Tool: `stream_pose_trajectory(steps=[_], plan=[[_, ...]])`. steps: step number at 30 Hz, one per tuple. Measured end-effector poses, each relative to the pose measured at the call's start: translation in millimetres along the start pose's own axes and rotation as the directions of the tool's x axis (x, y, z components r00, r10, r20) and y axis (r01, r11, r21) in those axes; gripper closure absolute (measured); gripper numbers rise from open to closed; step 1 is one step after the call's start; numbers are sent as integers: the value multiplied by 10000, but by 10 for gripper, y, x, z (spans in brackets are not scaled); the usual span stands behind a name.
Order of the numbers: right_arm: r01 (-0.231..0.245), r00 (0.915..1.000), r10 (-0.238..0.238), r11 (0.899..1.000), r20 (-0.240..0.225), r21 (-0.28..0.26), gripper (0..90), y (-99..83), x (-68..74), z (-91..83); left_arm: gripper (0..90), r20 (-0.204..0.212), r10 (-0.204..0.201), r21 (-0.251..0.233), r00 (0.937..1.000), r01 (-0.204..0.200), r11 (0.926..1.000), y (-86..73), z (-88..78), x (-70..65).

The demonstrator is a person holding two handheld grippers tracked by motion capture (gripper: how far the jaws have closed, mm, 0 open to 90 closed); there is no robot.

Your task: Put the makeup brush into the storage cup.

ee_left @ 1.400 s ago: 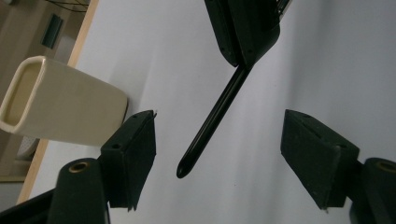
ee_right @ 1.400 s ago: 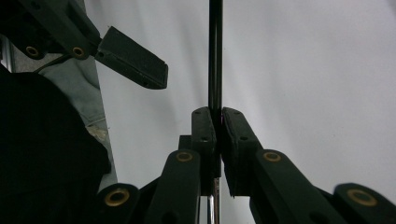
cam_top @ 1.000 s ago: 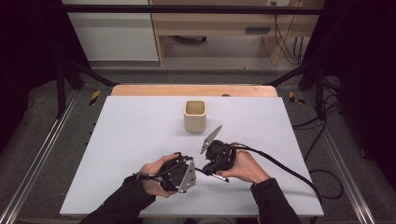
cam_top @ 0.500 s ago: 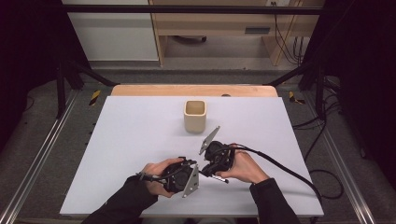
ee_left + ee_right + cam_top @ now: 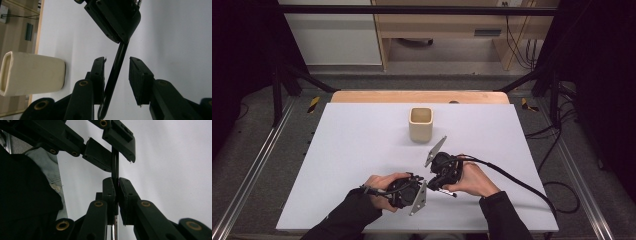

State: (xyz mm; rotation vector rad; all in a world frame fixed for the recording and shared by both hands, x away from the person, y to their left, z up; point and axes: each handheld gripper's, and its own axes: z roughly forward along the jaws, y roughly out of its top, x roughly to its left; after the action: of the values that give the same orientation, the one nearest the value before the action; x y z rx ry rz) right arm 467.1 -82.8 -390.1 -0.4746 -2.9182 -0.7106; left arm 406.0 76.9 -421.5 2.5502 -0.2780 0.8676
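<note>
Shifted slightly toward the right tool, the left tool is seen closing loosely around a thin black rod, clenched by the right tool, with a cream cup at twelve o'clock on the tabletop.

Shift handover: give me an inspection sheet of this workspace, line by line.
Surface: white table top, bare apart from the items below.
Job's things: thin black rod, clamped by the right gripper; beige cup upright behind the hands.
Clutter: nothing seen.
Grippers: right gripper shut on the rod; left gripper with jaws just closing, rod between them, a gap still visible on one side.
Cables: black cable trails from the right gripper over the table's right edge.
Surroundings: dark frame posts, wooden furniture behind the table, grey floor.
</note>
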Motion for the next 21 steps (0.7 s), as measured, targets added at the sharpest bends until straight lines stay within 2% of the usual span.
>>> stream_pose_trajectory(steps=[11,21], plan=[[43,9997,-41,10000,-236,75,843,0,7,29,758,5,212,-43,9998,-212,9998,4,2,-16],[70,9996,-69,10000,-268,65,843,-2,13,24,794,104,381,-5,9992,-381,9993,5,7,-33]])
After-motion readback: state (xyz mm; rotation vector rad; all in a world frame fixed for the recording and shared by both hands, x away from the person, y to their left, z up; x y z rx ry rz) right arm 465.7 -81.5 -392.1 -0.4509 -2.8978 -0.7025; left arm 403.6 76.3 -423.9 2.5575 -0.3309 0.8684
